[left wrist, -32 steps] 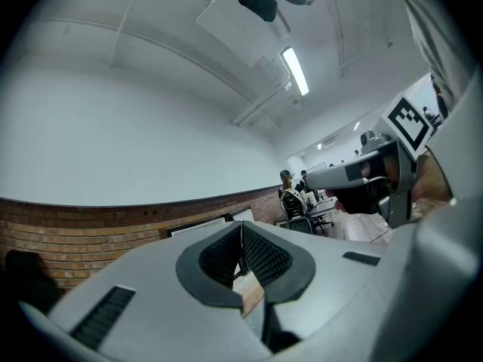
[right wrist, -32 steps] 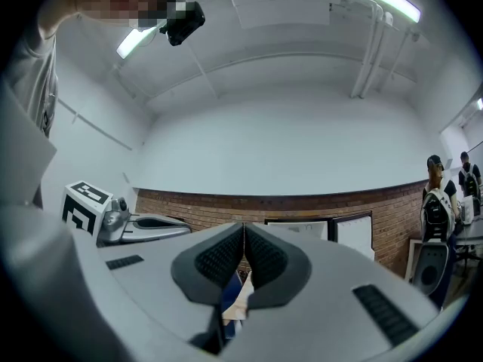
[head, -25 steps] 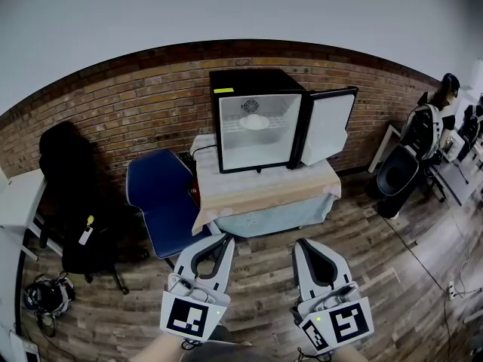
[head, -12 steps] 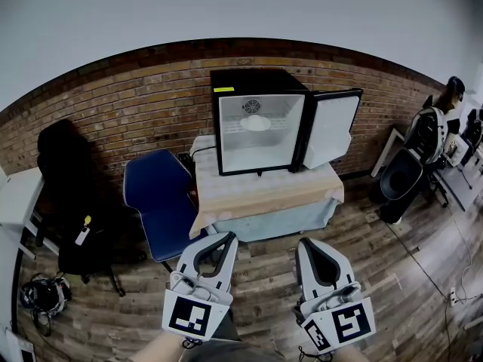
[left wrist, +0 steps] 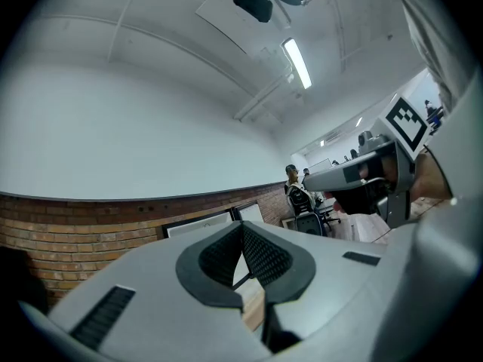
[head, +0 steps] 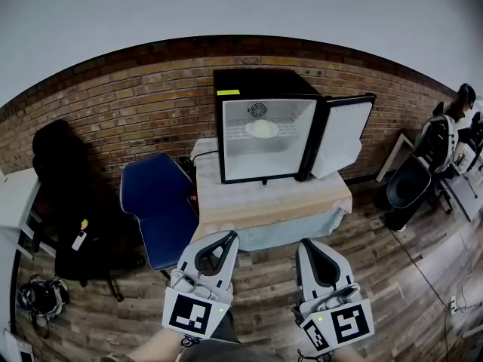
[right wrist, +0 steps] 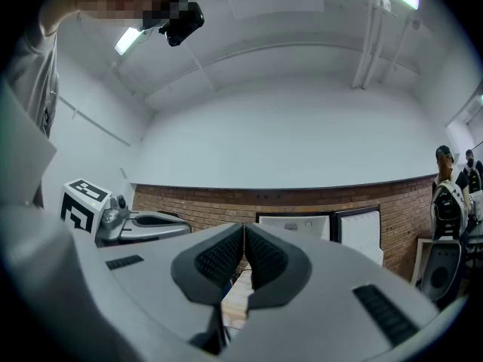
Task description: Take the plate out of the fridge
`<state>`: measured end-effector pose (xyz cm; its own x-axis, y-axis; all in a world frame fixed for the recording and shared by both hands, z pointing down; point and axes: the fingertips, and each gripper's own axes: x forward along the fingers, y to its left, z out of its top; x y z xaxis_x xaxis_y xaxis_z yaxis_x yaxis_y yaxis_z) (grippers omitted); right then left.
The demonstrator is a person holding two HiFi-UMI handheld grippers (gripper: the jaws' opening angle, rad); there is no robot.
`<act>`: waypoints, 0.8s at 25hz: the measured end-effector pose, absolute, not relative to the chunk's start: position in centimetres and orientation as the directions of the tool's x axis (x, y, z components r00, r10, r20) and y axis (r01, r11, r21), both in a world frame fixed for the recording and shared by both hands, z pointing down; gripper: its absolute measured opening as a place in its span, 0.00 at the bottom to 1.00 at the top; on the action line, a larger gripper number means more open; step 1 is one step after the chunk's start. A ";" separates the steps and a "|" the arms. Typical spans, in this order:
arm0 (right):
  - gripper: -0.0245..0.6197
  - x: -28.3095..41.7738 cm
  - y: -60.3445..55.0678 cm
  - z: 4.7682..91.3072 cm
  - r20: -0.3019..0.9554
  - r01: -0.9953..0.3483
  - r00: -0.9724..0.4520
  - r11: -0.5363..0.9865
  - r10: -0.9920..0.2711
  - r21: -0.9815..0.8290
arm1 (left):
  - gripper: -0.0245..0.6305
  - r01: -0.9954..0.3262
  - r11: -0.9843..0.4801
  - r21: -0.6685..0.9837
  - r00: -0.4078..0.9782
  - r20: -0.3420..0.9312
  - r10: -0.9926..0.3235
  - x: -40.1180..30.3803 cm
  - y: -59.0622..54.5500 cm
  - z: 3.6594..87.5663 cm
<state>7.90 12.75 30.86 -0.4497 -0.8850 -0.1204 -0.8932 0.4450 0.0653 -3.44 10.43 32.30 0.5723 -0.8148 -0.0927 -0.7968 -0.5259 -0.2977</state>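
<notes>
A small black fridge (head: 264, 123) stands on a cloth-covered table (head: 272, 202) against the brick wall, its door (head: 343, 136) swung open to the right. A white plate (head: 262, 129) lies on the wire shelf inside. Both grippers hang low in the head view, well short of the table. My left gripper (head: 228, 237) is shut with nothing in it, and my right gripper (head: 303, 244) is shut and empty too. In the right gripper view the fridge (right wrist: 298, 225) shows just beyond the closed jaw tips (right wrist: 244, 228). The left gripper (left wrist: 241, 228) points up toward the wall.
A blue chair (head: 158, 206) stands left of the table, a black chair (head: 72, 194) farther left. At the right are office chairs (head: 411, 179) and a seated person (head: 453, 111). A wooden floor (head: 264, 277) lies between me and the table.
The fridge and table have drifted slightly right and lower in the head view and look a bit nearer. Both grippers stay shut in about the same place.
</notes>
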 end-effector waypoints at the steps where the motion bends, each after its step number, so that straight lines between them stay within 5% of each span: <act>1: 0.08 7.8 11.8 30.9 -0.118 -0.894 -0.448 0.444 -0.886 0.062 | 0.07 -0.795 -0.527 -0.300 0.574 -0.092 -0.813 -3.5 9.5 32.3; 20: 0.08 4.0 -10.5 30.2 -0.046 -0.916 -0.400 0.400 -0.915 0.019 | 0.07 -0.751 -0.595 -0.287 0.631 -0.045 -0.775 -6.4 -12.2 31.0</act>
